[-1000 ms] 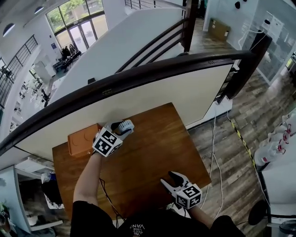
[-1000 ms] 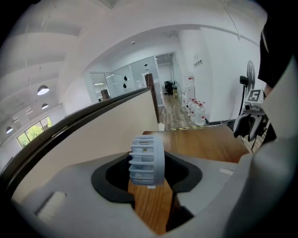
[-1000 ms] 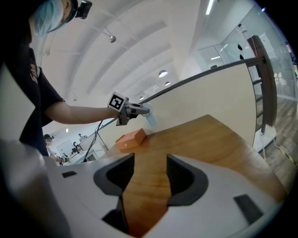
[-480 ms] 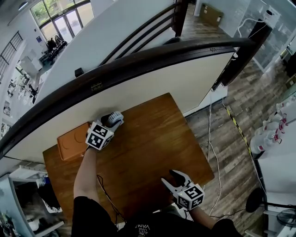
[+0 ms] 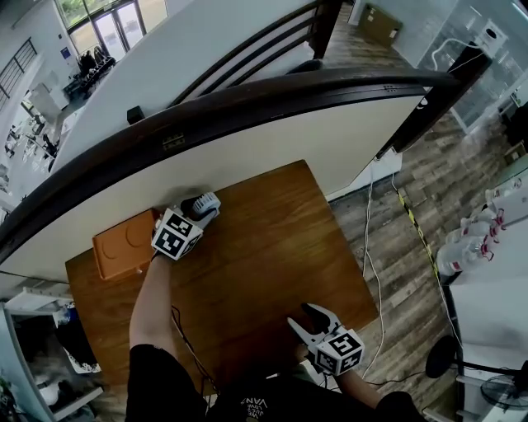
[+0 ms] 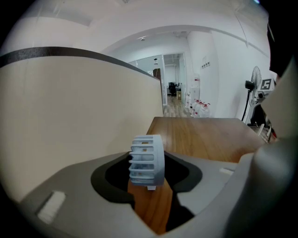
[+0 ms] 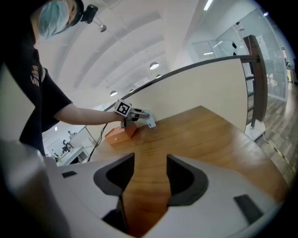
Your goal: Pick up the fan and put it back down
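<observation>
Head view: fan (image 5: 201, 203) near table (image 5: 276, 247) edge

text: "VAN", partly legible | on: black shirt (image 7: 29, 95) | other print: none readable

This is an upper gallery in a large, modern office or lab building. Just beyond the left gripper (image 5: 202, 206), a cream balustrade panel (image 5: 289, 157) under a dark curved handrail (image 5: 247, 105) edges the level. Past it, far below, lies an open hall (image 5: 41, 107) with tall glass entrance doors (image 5: 115, 21). To the right of the right gripper (image 5: 304, 320) run wood-plank flooring (image 5: 412, 280), trailing cables (image 5: 369, 239) and yellow-black floor tape (image 5: 422, 237), with glass-walled rooms (image 5: 487, 41) farther off. Ahead of the left gripper, along the wooden table (image 6: 209, 135), stand a lit corridor (image 6: 172, 93), a row of bottles (image 6: 200, 109) and a pedestal fan (image 6: 253, 86).
</observation>
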{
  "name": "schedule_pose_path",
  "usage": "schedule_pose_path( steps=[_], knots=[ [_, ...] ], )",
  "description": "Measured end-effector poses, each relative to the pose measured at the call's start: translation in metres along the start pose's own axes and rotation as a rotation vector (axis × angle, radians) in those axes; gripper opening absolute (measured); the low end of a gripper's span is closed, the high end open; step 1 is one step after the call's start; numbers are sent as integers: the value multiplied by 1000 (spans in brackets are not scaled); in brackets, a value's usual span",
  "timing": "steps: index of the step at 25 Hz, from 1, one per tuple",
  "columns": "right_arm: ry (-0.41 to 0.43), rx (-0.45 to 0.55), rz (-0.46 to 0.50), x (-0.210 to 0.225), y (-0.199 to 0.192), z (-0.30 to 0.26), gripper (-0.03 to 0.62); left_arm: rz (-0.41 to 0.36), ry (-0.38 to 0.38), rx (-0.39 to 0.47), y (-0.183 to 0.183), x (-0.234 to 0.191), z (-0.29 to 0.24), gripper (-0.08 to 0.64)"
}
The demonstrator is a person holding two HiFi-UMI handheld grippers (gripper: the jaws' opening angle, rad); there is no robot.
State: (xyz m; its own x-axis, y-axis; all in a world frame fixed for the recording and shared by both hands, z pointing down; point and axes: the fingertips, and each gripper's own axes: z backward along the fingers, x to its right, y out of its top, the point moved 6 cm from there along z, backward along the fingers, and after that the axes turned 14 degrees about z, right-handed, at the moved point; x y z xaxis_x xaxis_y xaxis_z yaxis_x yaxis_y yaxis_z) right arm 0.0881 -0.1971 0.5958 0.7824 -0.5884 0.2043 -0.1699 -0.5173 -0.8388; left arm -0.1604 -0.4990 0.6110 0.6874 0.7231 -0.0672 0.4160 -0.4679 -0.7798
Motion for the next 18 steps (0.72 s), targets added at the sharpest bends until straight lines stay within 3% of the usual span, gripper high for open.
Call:
schedule_pose_path(
  steps=[5, 13, 18],
  knots=[
    [4, 9, 0, -2, 0, 1, 187, 71, 24, 57, 5, -6, 3, 229],
    [-15, 24, 15, 1, 1, 16, 187, 116, 73, 87, 10, 2, 20, 335],
    [-12, 45, 27, 1, 3, 27, 187, 137, 113, 146, 17, 13, 42, 348]
  ],
)
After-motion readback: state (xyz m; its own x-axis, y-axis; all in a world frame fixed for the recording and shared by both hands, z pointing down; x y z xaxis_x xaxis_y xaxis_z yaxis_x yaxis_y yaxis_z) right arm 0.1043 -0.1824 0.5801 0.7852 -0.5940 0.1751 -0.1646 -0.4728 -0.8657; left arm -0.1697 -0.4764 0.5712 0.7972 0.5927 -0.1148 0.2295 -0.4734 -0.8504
